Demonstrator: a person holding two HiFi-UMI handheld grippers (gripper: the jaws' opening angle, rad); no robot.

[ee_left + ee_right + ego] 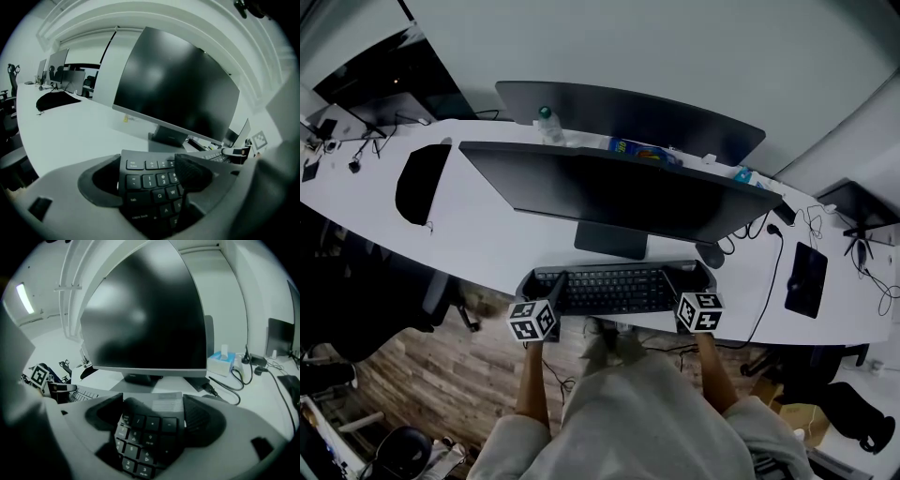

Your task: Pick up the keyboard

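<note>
- The person's lap (628, 412) fills the nearest ground, in front of the monitor (609, 192) and short of the desk (487, 244) edge, with wood floor (441, 375) to its left.
- The left gripper (146, 177) sits just in front of the monitor's left half. Its fingers (193, 171) are clamped on the left end of the keyboard (614, 289), one at the end edge and the other down on the number and letter keys.
- The right gripper (152, 420) sits just in front of the monitor's right half. Its fingers (201, 420) are closed on the keyboard's number-pad end, one on each side of it.
- The keyboard lies lengthwise between the two grippers, at the desk's front edge and directly in front of the monitor's stand (611, 241). Whether it rests on the desk or is raised cannot be told.
- A dark mouse (710, 255) lies under the monitor's right end, near the stand.
- A black pad (806, 278) lies well to the right of the monitor, and a cable (773, 272) runs down off the desk between the two.
- A tissue box (221, 363) stands behind the monitor's right end.
- A bottle (548, 125) and a second screen (628, 112) stand behind the monitor.
</note>
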